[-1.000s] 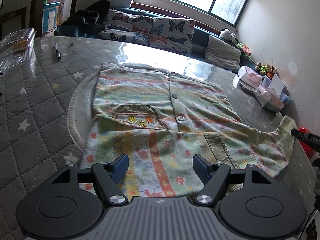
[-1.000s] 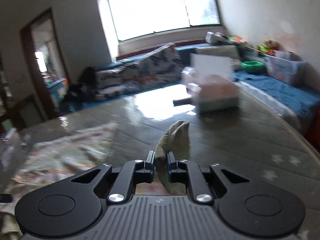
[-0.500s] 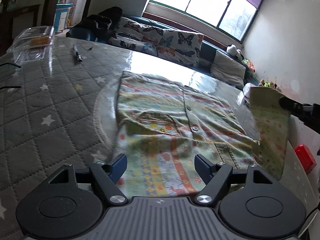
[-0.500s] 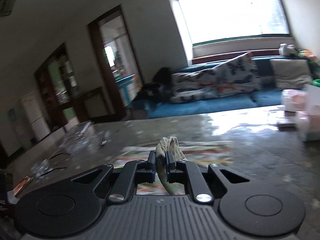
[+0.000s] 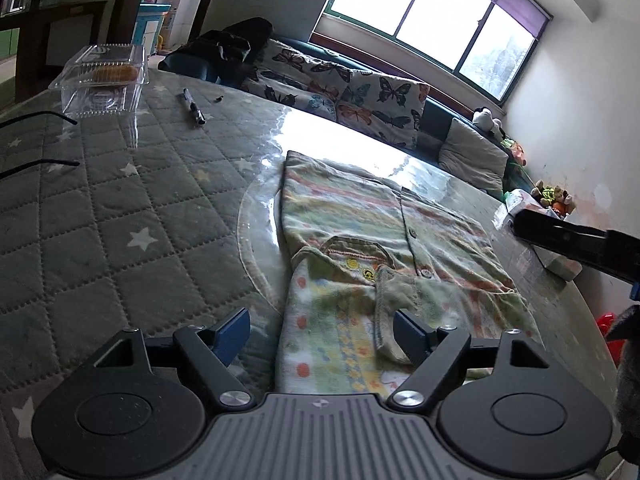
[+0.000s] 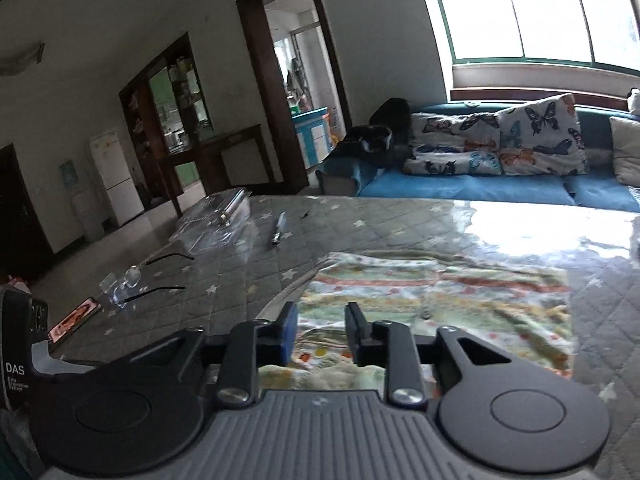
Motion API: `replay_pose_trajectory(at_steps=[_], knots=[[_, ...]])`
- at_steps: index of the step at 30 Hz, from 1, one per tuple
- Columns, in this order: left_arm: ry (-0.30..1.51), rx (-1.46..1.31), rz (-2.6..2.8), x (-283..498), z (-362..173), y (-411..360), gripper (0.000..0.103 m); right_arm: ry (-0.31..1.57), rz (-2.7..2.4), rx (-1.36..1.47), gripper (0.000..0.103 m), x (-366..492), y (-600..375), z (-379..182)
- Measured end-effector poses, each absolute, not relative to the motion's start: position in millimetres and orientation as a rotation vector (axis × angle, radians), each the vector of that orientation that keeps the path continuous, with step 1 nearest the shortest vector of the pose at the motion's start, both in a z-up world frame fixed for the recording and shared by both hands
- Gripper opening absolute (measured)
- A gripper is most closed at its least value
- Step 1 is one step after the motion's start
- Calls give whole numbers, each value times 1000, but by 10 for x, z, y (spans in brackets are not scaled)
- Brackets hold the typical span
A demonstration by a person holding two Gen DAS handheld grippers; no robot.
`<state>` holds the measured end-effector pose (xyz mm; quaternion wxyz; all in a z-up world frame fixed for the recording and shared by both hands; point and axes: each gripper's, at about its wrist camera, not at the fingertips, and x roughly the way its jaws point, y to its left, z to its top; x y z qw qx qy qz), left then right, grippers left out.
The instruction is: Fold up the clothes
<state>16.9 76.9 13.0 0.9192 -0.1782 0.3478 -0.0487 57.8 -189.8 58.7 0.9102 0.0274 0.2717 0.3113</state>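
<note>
A striped, patterned baby shirt (image 5: 384, 240) with buttons and a chest pocket lies flat on the quilted grey table; its near sleeves are folded over its front. My left gripper (image 5: 320, 330) is open and empty, just above the shirt's near edge. My right gripper (image 6: 322, 332) is open and empty, hovering over the shirt (image 6: 440, 292). Its dark body (image 5: 576, 240) shows at the right in the left wrist view.
A clear plastic box (image 5: 104, 76), a pen (image 5: 194, 106) and glasses (image 6: 132, 280) lie on the table's left side, with a phone (image 6: 74, 318) near its edge. A tissue box (image 5: 560, 266) sits at the right. A sofa with butterfly cushions (image 6: 500, 144) stands behind.
My right gripper carried the right sleeve leftward over the shirt's front, opened and let it go. The sleeve now lies folded on the shirt. My left gripper stayed open.
</note>
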Motion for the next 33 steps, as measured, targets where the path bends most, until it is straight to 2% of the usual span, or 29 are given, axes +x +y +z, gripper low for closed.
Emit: replay_pose_trajectory(at_steps=[4, 16, 21, 24, 27, 29, 33], knots=[[708, -350, -127, 222, 173, 657, 81, 584, 571, -18, 39, 570, -2145, 548], [722, -282, -266, 519, 173, 70, 76, 786, 446, -83, 42, 531, -2678, -170], [758, -257, -275, 599, 75, -10, 74, 770, 435, -66, 44, 553, -2785, -131], [751, -261, -282, 633, 86, -30, 69, 733, 446, -57, 46, 644, -2752, -35], [749, -268, -291, 694, 91, -70, 56, 724, 467, -46, 49, 782, -2680, -30], [748, -263, -299, 733, 77, -97, 49, 734, 467, -48, 49, 884, -2637, -90], [761, -234, -276, 801, -5, -96, 42, 769, 452, -15, 46, 1026, -2682, -222]])
